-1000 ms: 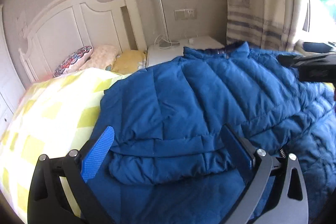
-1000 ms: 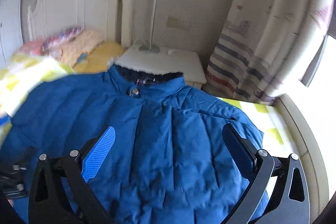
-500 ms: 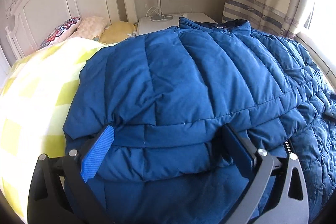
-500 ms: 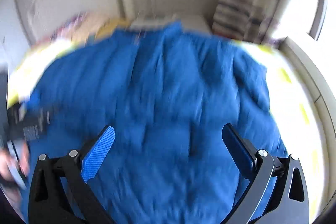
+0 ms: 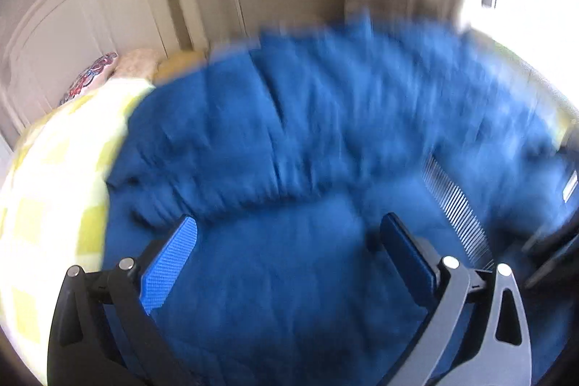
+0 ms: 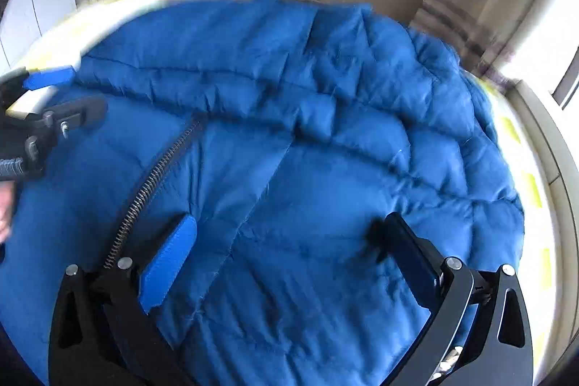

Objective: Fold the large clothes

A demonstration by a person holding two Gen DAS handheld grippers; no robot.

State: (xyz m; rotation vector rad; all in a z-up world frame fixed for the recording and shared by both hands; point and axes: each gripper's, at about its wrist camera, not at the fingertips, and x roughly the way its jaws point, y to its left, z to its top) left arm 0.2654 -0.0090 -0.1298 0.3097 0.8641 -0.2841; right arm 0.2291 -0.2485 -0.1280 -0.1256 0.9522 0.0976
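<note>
While the left wrist view is smeared with blur, it shows a blue puffer jacket (image 5: 325, 140) spread over most of a bed (image 5: 47, 190) covered in a yellow-and-white checked sheet, reaching from the near edge toward the head end. The left gripper (image 5: 289, 252) hangs over the jacket's near part with its fingers wide apart and nothing between them; whether the fingertips touch the fabric cannot be told through the blur. A metal zipper (image 5: 456, 205) runs down the jacket to the right of that gripper. At the head end of the bed stands a white headboard (image 5: 72, 24), with a patterned pillow (image 5: 90, 82) against it near the left corner.

From the right wrist view, sharper, the right gripper (image 6: 289, 248) is likewise spread open over the quilted jacket, its blue-padded fingers (image 6: 170, 255) just above or on the cloth, clamped on nothing. A thick fold crosses the jacket from left to right beyond the fingers. A curtain (image 6: 452, 17) hangs past the bed's far right corner.
</note>
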